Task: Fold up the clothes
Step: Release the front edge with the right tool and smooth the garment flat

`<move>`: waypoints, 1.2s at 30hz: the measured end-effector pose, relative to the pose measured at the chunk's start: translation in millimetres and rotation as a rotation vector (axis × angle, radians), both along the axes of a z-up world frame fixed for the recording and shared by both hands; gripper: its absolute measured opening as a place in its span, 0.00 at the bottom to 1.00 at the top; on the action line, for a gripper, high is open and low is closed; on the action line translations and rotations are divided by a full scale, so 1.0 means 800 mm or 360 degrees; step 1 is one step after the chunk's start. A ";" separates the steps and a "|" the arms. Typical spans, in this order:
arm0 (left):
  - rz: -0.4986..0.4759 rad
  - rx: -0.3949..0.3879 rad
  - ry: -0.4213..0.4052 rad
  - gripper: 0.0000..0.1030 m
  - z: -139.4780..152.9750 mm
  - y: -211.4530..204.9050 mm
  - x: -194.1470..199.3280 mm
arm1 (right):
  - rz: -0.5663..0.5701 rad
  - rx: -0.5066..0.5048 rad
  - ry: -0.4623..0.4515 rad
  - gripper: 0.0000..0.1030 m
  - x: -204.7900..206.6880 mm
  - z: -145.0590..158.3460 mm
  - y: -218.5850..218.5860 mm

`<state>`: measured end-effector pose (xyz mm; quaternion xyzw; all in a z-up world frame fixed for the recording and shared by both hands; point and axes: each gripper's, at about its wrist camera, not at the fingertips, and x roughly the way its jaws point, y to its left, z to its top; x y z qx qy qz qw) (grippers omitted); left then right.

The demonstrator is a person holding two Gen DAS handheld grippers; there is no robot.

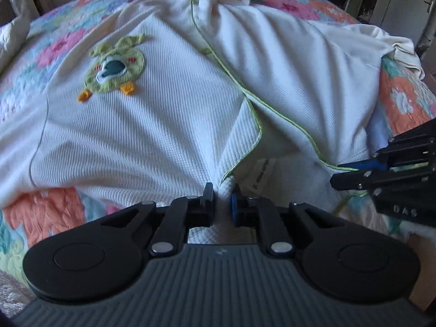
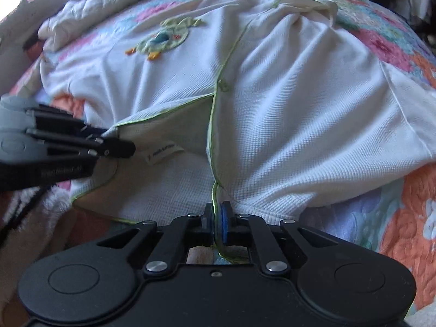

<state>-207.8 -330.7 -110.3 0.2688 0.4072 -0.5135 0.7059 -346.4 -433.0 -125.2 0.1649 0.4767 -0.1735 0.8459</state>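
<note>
Left gripper (image 1: pixel 221 196) is seen in the left wrist view pinched on a bunched fold of the white garment (image 1: pixel 141 125), waffle cloth squeezed between its black and blue fingers. White garment is spread over a floral quilt (image 1: pixel 49 209) on the bed, front side up, with a green bird patch (image 1: pixel 115 66) on the left panel. Green piping (image 1: pixel 259 125) is traced along the open front edges, and a white label (image 1: pixel 263 174) is exposed on the inner side just beyond the pinch. Right gripper (image 1: pixel 344 173) is seen at the right edge, closed on the piped hem of the other panel. A crumpled sleeve (image 1: pixel 395 46) is draped toward the far right of the quilt. In the right wrist view, right gripper (image 2: pixel 217 214) is shown pressed together on the green-piped edge of the garment (image 2: pixel 286 125), cloth fanned upward from the pinch. A green button (image 2: pixel 224 85) is set on the front placket higher up. The bird patch (image 2: pixel 166 41) is seen upper left, the label (image 2: pixel 163 155) left of centre. Left gripper (image 2: pixel 120 145) is entered from the left, clamped on the corner of the opposite panel. A white pillow (image 2: pixel 92 8) is laid at the far upper left on the quilt (image 2: pixel 403 218).
</note>
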 end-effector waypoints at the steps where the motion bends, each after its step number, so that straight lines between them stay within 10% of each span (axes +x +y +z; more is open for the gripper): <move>1: -0.0011 0.0018 -0.0005 0.11 -0.002 -0.002 -0.001 | 0.0014 -0.0019 0.0012 0.08 0.003 0.000 0.003; 8: -0.0187 0.0154 -0.0196 0.25 -0.017 -0.016 -0.033 | 0.0030 0.0060 -0.0017 0.18 0.000 -0.001 -0.005; 16: -0.0194 0.0037 -0.0121 0.68 0.004 -0.007 -0.030 | 0.0010 0.0112 -0.0067 0.39 -0.004 0.003 -0.002; 32: 0.0027 -0.0225 0.0067 0.75 0.059 0.019 0.025 | -0.0149 0.0314 -0.0356 0.55 -0.035 0.039 -0.022; 36: 0.0108 -0.0206 0.0063 0.79 0.052 0.023 0.032 | -0.0090 0.0253 -0.0241 0.56 -0.022 0.029 -0.014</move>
